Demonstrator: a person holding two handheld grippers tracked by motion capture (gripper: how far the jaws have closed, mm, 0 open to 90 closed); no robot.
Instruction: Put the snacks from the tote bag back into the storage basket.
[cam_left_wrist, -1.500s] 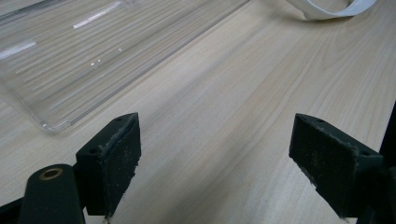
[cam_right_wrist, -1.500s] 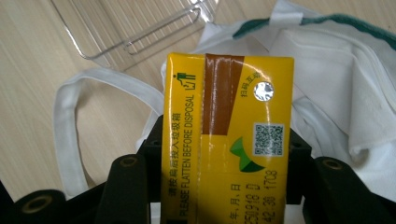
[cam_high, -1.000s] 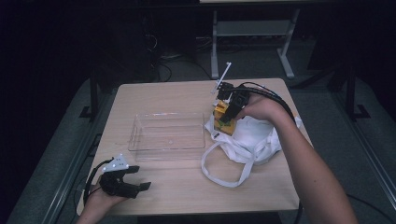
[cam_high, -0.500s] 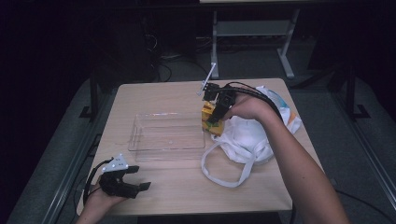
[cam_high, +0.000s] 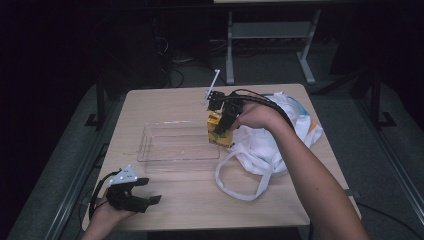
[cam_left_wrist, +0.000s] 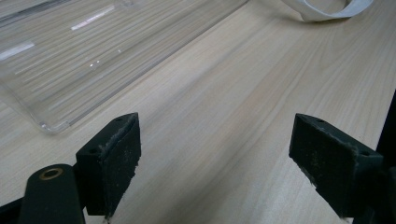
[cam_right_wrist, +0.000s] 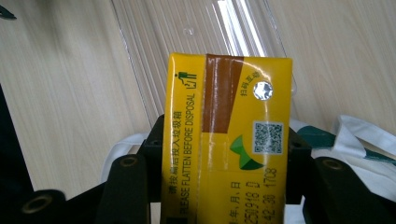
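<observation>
Light wood-grain laminate forms the top of the table (cam_high: 190, 200), which carries every item in the scene. A white cloth bag (cam_high: 260, 147) lies on the right half of the table, its strap loop trailing toward the near edge. A clear plastic tray (cam_high: 177, 145) sits at the centre, just left of the bag, with its right end beside the bag. The right gripper (cam_high: 223, 120) is held above the right end of the tray, at the boundary between tray and bag. Its fingers are clamped on a yellow drink carton (cam_high: 220, 129), one finger on each side face of the carton. In the right gripper view the yellow drink carton (cam_right_wrist: 229, 140) is seen top-on, with a brown strip, a foil straw-hole seal and a printed QR code, and the tray lies beyond it. The left gripper (cam_high: 131, 192) rests at the near-left corner of the table, well apart from the tray. Its fingers (cam_left_wrist: 109, 168) stand wide apart with only bare table between them.
</observation>
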